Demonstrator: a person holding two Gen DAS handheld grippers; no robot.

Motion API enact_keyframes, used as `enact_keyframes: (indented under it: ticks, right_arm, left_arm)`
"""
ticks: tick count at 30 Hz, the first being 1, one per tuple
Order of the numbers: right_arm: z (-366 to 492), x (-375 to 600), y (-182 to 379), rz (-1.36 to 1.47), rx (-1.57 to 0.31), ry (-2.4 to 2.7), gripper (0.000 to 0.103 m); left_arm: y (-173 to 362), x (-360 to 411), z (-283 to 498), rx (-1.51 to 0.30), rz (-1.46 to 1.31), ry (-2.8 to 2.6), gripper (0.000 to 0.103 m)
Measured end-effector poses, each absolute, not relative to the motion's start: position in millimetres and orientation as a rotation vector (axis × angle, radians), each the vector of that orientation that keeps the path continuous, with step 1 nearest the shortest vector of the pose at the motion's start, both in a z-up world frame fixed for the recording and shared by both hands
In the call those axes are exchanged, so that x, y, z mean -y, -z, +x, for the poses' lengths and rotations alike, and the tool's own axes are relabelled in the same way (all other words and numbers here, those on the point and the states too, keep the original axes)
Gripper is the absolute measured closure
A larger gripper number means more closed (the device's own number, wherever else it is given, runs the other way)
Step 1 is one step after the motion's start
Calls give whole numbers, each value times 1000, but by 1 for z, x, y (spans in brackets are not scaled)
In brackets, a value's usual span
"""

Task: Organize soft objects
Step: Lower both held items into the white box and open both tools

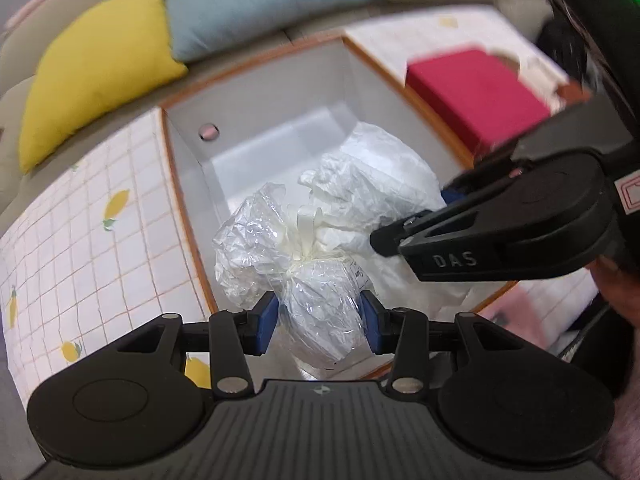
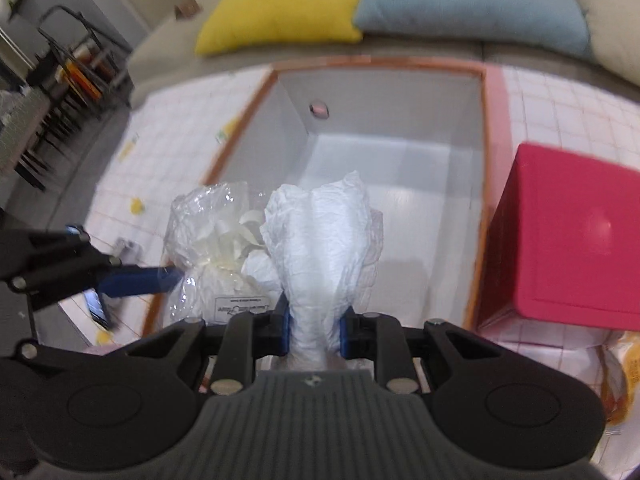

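My left gripper (image 1: 320,312) is shut on a clear plastic bag (image 1: 316,280) tied with a cream ribbon and stuffed with something white. It hangs over the near part of an open white box with an orange rim (image 1: 256,68). From the right, my right gripper (image 1: 416,216) comes in, shut on a crinkled white soft bundle (image 1: 380,168) that lies beside the bag inside the box. In the right wrist view that gripper (image 2: 316,320) pinches the bundle's (image 2: 320,240) narrow neck. The clear bag (image 2: 212,240) sits to its left, with a blue left finger (image 2: 140,280) against it.
The box (image 2: 400,92) stands on a white lemon-print tablecloth (image 1: 80,220). A red box (image 2: 572,240) stands close on its right. Yellow (image 2: 288,4) and light blue (image 2: 472,4) cushions lean on a sofa behind. A dark rack (image 2: 60,80) is far left.
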State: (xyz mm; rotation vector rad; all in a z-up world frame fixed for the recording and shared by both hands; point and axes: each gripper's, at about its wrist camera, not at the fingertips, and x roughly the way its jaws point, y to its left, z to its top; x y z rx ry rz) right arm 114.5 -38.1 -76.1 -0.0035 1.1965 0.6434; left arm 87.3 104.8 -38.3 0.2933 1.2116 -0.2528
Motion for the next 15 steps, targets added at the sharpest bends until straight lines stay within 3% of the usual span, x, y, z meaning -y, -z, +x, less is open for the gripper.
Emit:
enact_keyframes:
  ticks: [5, 10, 15]
  right_arm:
    - [117, 24, 102, -49, -1288, -642, 82]
    - [120, 16, 114, -49, -1333, -627, 73]
    - [122, 10, 124, -62, -1356, -627, 67]
  left_arm:
    - [64, -100, 94, -1299, 386, 283, 53]
    - [75, -99, 100, -1349, 405, 312, 50]
    - [77, -106, 106, -1373, 395, 296, 41]
